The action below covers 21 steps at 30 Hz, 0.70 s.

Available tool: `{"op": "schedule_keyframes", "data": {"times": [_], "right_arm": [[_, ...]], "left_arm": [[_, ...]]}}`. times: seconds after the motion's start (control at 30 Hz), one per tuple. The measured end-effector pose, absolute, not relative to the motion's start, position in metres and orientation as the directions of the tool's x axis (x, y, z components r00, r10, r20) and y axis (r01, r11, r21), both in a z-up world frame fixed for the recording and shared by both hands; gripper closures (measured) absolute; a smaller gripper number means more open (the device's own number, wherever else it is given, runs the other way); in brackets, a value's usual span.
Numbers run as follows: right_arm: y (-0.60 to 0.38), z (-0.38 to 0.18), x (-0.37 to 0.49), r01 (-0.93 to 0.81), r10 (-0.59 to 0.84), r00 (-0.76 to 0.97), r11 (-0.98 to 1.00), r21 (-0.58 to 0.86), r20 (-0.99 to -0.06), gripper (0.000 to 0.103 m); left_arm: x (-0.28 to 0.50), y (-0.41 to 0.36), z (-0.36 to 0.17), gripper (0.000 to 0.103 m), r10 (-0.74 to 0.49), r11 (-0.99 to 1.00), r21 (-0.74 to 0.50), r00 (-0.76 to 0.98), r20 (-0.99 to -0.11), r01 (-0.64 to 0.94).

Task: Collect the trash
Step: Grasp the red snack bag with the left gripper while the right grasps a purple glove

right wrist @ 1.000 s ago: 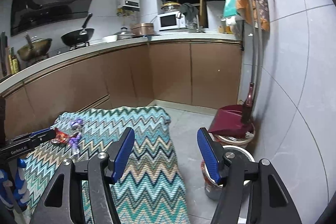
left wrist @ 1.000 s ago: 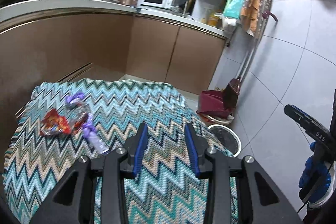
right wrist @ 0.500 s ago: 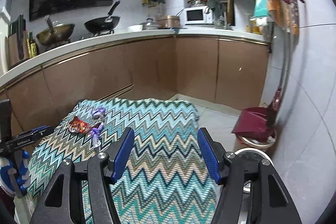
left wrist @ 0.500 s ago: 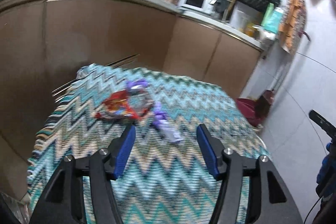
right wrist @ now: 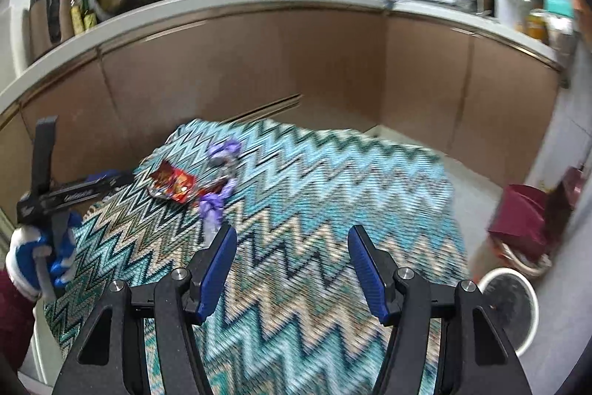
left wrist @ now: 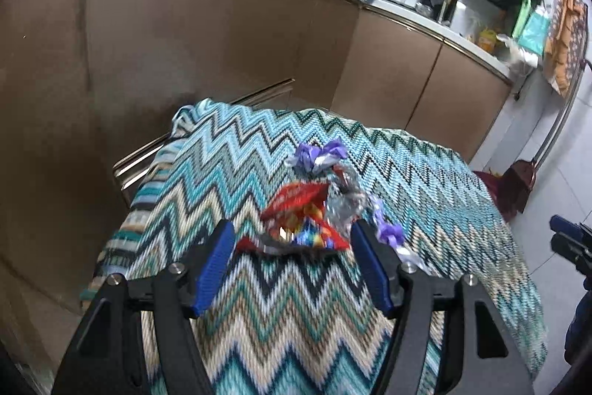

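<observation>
- My left gripper (left wrist: 292, 256): jaws spread wide, nothing between the pads, pointed forward and tilted downward.
- My right gripper (right wrist: 292, 260): jaws equally wide apart, holding nothing, angled downward.
- My left hand (right wrist: 39, 254): in a blue-and-white glove, wrapped around the left gripper's handle, maroon sleeve at the wrist.

Both grippers, left gripper (left wrist: 292, 263) and right gripper (right wrist: 292, 269), have black frames, ribbed blue pads and silver screws behind the jaws; the hand (right wrist: 37, 258) wears a blue-and-white glove and maroon sleeve.

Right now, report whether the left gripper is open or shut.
Open. The left gripper shows a wide gap between its blue pads, which flank the red snack wrapper without visibly clamping it.
</observation>
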State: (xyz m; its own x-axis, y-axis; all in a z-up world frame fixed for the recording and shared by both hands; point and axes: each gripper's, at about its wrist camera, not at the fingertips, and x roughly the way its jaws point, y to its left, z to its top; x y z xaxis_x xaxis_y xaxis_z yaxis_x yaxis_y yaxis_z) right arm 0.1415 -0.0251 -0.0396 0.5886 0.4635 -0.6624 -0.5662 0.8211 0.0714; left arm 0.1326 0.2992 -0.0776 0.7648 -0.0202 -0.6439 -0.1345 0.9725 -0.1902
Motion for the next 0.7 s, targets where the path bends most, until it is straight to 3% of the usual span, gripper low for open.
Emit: {"op": "schedule_keyframes", "data": {"times": [0.43,0.63,0.7], "right_arm": [[0.08,-0.105,0.188,-0.701,0.527,0.384,0.7,0.131,-0.759,0.043],[0.101,-0.133,0.202,-0.712,0.525,0.326,0.683,0.161,-0.786,0.044],[0.105,-0.139,0.204,-0.714,0.522,0.313,0.68,0.166,-0.793,0.053]], "left_arm": [[0.19,0.311,-0.118,0.039,-0.107,0.97,-0.229,0.709,-0.697,-0.079],[0.195,0.315,-0.137,0.061,-0.129,0.966,-0.246,0.676,-0.725,-0.08],[0.195,0.316,-0.139,0.065,-0.14,0.962,-0.262,0.678,-0.721,-0.08]]}}
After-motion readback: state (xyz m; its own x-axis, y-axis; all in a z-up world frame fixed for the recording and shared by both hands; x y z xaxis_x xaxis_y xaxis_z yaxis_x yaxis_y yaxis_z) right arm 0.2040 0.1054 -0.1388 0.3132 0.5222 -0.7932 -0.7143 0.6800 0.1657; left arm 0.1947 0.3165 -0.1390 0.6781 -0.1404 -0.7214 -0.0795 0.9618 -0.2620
